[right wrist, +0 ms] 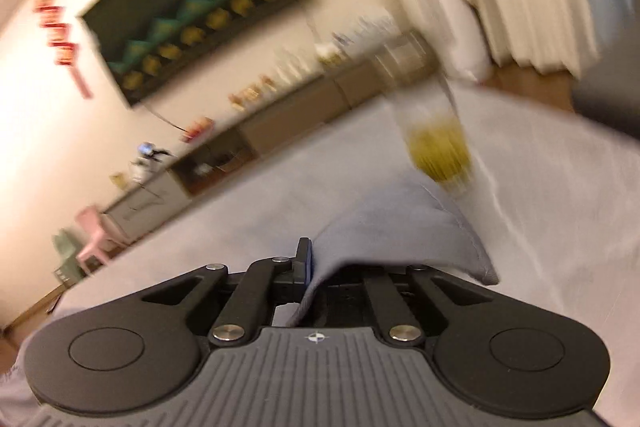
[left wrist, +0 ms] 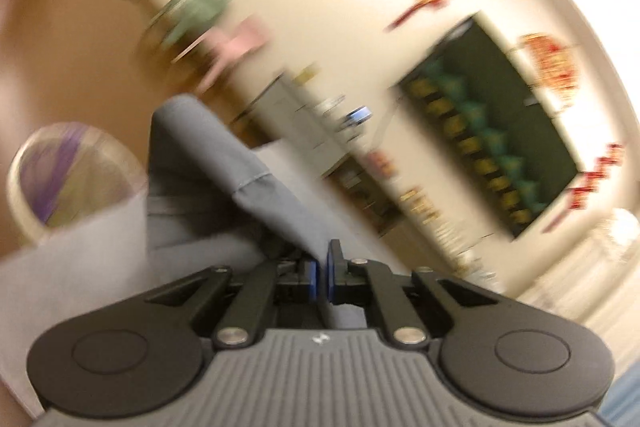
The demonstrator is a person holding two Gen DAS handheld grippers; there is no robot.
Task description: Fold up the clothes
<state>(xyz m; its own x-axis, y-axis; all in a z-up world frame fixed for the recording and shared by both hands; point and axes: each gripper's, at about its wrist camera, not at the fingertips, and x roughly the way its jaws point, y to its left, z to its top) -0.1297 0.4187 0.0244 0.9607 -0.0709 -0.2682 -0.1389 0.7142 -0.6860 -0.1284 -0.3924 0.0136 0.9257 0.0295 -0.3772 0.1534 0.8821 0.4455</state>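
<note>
Right tongs' (right wrist: pixel 316 267) far finger under grey cloth (right wrist: pixel 400 227); background furniture motion-blurred.

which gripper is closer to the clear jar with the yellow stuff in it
Right. The right gripper, shut on the grey garment, has the jar standing just beyond it on the bed. The left gripper, also shut on grey cloth, shows no jar in its view.

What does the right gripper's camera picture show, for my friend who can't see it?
The right gripper is shut on a fold of grey-blue cloth, pinched up off a pale sheet. A clear bottle with yellow liquid stands just behind it. The picture is blurry and tilted, with a dark wall picture in the room behind.
</note>
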